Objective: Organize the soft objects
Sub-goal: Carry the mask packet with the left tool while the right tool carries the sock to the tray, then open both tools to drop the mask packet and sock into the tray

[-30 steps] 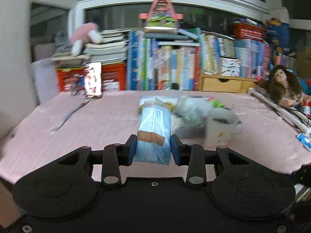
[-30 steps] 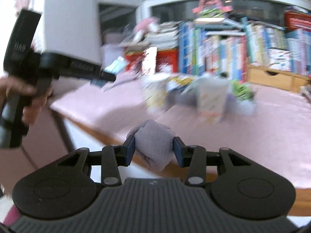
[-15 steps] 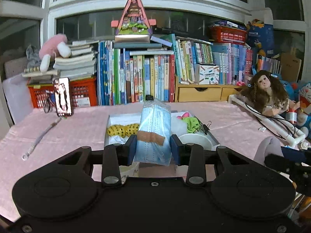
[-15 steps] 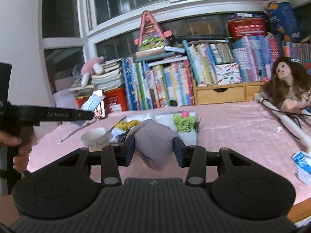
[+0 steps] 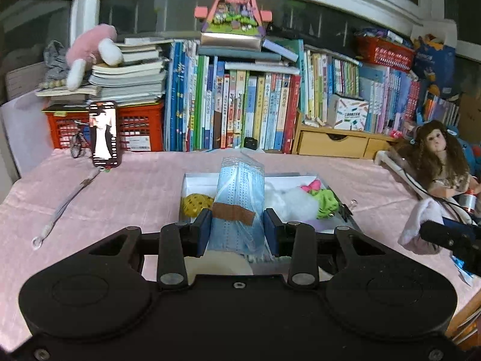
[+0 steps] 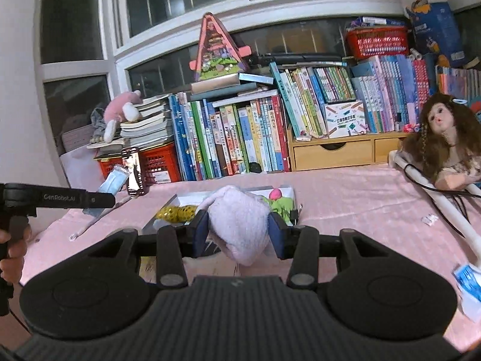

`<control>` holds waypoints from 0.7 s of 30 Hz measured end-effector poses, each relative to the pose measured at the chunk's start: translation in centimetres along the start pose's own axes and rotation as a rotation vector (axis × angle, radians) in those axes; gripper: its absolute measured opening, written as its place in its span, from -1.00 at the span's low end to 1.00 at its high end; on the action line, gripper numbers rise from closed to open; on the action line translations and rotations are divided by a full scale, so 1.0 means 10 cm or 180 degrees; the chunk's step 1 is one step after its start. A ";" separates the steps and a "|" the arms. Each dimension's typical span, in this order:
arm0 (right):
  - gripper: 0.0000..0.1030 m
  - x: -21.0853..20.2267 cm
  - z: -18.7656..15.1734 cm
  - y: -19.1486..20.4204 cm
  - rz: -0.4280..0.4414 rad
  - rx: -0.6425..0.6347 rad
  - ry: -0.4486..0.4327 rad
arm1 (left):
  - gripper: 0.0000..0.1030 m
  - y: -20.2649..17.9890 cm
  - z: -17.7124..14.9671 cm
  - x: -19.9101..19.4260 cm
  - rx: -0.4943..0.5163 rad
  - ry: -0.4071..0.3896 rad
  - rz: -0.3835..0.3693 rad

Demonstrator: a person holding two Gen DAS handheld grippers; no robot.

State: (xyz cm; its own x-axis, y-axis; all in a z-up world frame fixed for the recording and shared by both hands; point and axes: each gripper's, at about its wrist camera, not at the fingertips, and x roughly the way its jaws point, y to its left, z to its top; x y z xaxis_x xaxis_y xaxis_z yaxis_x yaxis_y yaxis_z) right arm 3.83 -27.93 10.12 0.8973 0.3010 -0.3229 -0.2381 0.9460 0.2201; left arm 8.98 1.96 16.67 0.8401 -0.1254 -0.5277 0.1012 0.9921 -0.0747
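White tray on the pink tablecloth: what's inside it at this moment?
Inside the white tray: a yellow dotted item, white fluff, and a green-and-pink piece. The mask pack in the left gripper covers the tray's middle, so anything there is hidden.

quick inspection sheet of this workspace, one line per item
surface: table under a pink cloth, wrinkled.
job's things: white tray holds a yellow dotted piece, white stuffing and a green and pink item; blue mask pack and lilac knit cloth are held above the table.
clutter: phone standing upright, lanyard, doll, blue wrapper.
grippers: left gripper shut on the mask pack; right gripper shut on the knit cloth.
cables: black cable over a white tube by the doll.
surroundings: row of books, red crates, window behind.
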 end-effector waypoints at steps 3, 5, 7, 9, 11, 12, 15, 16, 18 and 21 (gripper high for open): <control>-0.06 0.37 0.14 -0.09 0.0065 0.0089 0.0146 | -0.31 0.00 0.17 0.40 0.0125 0.0144 -0.0044; -0.06 0.65 0.20 -0.13 0.0028 0.0064 0.0226 | -0.31 0.00 0.25 0.69 0.0189 0.0275 -0.0096; -0.06 0.92 0.23 -0.19 -0.0012 0.0031 0.0312 | -0.31 0.01 0.33 1.02 0.0186 0.0504 -0.0223; -0.06 1.19 0.23 -0.29 0.0006 0.0063 0.0450 | -0.31 0.03 0.38 1.29 0.0124 0.0678 -0.0329; -0.05 1.44 0.22 -0.37 0.0054 0.0128 0.0632 | -0.31 0.05 0.41 1.52 0.0069 0.0852 -0.0394; -0.05 1.54 0.21 -0.40 0.0063 0.0124 0.0719 | -0.31 0.06 0.44 1.63 0.0054 0.0952 -0.0416; -0.04 1.79 0.21 -0.44 0.0042 0.0084 0.0935 | -0.31 0.13 0.49 1.79 0.0007 0.1060 -0.0390; -0.03 1.84 0.21 -0.45 0.0049 0.0098 0.0987 | -0.31 0.14 0.49 1.82 -0.0016 0.1066 -0.0387; -0.02 1.89 0.20 -0.46 0.0035 0.0123 0.1064 | -0.31 0.18 0.49 1.89 -0.0096 0.1114 -0.0420; 0.03 1.93 0.16 -0.47 -0.0038 0.0096 0.1134 | -0.31 0.19 0.42 2.01 -0.0151 0.1262 -0.0484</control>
State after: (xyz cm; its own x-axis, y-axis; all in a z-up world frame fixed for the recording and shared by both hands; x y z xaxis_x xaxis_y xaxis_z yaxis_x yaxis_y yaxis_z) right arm 22.80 -26.74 4.31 0.7128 0.3181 -0.6251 -0.2126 0.9473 0.2397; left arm 28.29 1.41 9.46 0.5465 -0.2731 -0.7916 0.1756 0.9617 -0.2106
